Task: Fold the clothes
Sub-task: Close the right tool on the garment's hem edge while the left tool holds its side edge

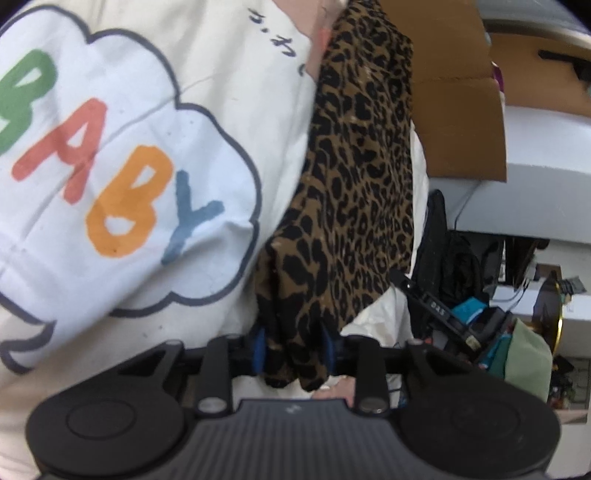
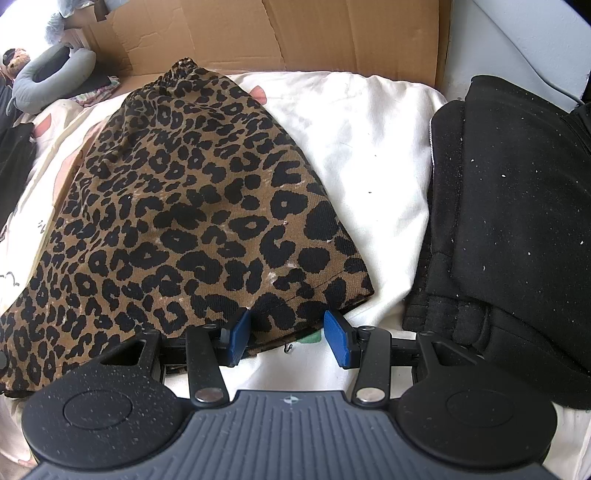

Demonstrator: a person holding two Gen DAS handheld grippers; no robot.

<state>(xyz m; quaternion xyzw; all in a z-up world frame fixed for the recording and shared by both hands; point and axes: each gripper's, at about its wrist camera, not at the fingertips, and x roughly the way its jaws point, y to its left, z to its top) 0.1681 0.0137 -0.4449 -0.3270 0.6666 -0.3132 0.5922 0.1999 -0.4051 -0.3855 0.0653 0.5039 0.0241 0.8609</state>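
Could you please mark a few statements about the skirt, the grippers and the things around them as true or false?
1. The leopard skirt lies on a cream sheet. True.
2. The right gripper is shut with nothing between its pads. False: its pads stand apart, with the skirt's hem between them.
3. Folded black clothes lie to the right of the skirt in the right wrist view. True.
4. The sheet's cloud print reads MAMA. False: it reads BABY in coloured letters.
5. Leopard fabric sits between the left gripper's pads. True.
6. A wooden board stands behind the skirt. False: it is brown cardboard.
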